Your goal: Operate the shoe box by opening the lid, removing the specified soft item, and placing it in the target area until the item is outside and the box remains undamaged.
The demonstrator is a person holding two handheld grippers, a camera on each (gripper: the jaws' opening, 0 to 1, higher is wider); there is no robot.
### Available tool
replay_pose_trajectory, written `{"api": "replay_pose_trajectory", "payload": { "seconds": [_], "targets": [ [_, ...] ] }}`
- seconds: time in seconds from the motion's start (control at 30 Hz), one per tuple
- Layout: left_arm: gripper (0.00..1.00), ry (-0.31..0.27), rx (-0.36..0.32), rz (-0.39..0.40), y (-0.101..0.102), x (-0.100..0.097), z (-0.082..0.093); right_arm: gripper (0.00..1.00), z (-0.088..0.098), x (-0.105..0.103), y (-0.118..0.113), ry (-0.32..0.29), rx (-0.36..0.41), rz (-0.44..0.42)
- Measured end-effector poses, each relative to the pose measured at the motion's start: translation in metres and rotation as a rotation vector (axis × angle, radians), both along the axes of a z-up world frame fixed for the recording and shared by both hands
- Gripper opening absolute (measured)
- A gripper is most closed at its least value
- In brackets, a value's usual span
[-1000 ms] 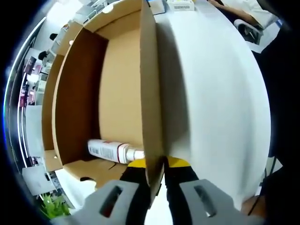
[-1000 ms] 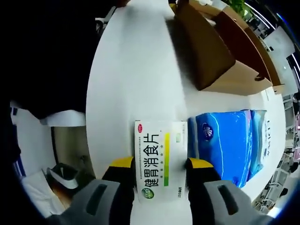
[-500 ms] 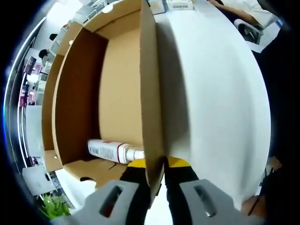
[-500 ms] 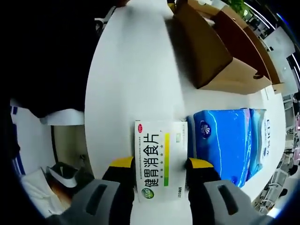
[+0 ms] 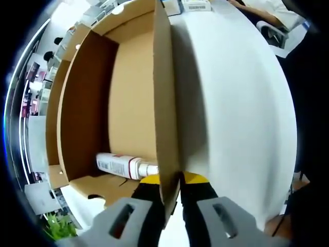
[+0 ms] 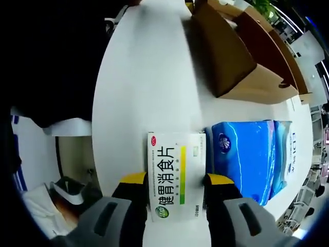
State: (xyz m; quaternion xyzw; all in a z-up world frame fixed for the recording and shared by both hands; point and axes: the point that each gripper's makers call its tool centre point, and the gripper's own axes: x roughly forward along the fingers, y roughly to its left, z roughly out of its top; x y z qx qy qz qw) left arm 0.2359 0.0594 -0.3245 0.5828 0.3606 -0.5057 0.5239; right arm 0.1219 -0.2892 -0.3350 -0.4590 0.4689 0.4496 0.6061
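The brown cardboard shoe box lies open on the white table. Inside it rests a white bottle near the close end. My left gripper is shut on the box's upright side wall, one jaw inside and one outside. In the right gripper view the same box stands farther off. A blue soft tissue pack lies on the table outside the box. Beside it is a white medicine box with green print, and my right gripper is shut on its two long sides.
A box flap with a finger hole lies flat toward the tissue pack. Small packets sit at the table's far end. A person's dark clothing borders the table edge, and a sleeve shows at the far side.
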Motion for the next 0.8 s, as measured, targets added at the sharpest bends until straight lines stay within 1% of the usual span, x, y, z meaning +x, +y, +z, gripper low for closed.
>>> {"api": "replay_pose_trajectory", "payload": {
  "seconds": [0.13, 0.2, 0.3, 0.37, 0.4, 0.43, 0.47, 0.5, 0.53, 0.57, 0.6, 0.63, 0.77, 0.8],
  "targets": [
    [0.08, 0.0, 0.0, 0.002, 0.0, 0.002, 0.0, 0.44, 0.001, 0.001, 0.001, -0.006, 0.013, -0.014],
    [0.08, 0.0, 0.0, 0.002, -0.001, 0.002, 0.0, 0.43, 0.005, 0.002, 0.003, -0.019, 0.027, -0.008],
    [0.08, 0.001, 0.0, 0.003, -0.001, 0.003, 0.0, 0.44, 0.016, 0.004, 0.009, -0.037, 0.059, -0.016],
    [0.08, 0.001, 0.0, 0.003, -0.001, 0.002, 0.0, 0.44, 0.019, 0.004, 0.01, -0.042, 0.062, -0.014],
    [0.08, 0.001, 0.0, 0.003, -0.001, 0.002, 0.0, 0.44, 0.033, 0.006, 0.015, -0.064, 0.089, -0.003],
    [0.08, 0.0, 0.0, 0.003, -0.001, 0.002, 0.0, 0.44, 0.041, 0.008, 0.019, -0.078, 0.107, -0.002],
    [0.08, 0.0, 0.0, 0.003, -0.001, 0.002, 0.0, 0.44, 0.043, 0.008, 0.02, -0.082, 0.112, -0.002],
    [0.08, 0.0, 0.0, 0.003, 0.0, 0.002, 0.0, 0.44, 0.059, 0.014, 0.029, -0.12, 0.152, 0.008],
    [0.08, 0.0, 0.0, 0.002, 0.0, 0.002, 0.0, 0.43, 0.066, 0.014, 0.031, -0.125, 0.169, -0.002],
    [0.08, 0.0, 0.0, 0.002, 0.0, 0.002, 0.0, 0.43, 0.069, 0.012, 0.031, -0.117, 0.179, -0.035],
    [0.08, 0.0, -0.001, 0.002, 0.0, 0.003, 0.0, 0.42, 0.069, 0.009, 0.028, -0.109, 0.166, -0.058],
    [0.08, 0.0, -0.001, 0.002, 0.0, 0.003, 0.0, 0.42, 0.068, 0.008, 0.027, -0.11, 0.152, -0.057],
    [0.08, 0.0, 0.0, 0.0, -0.001, 0.006, 0.0, 0.42, 0.042, -0.015, 0.01, -0.049, 0.054, -0.027],
    [0.08, 0.0, 0.001, 0.001, 0.0, 0.006, 0.0, 0.42, 0.039, -0.017, 0.008, -0.042, 0.05, -0.033]
  ]
}}
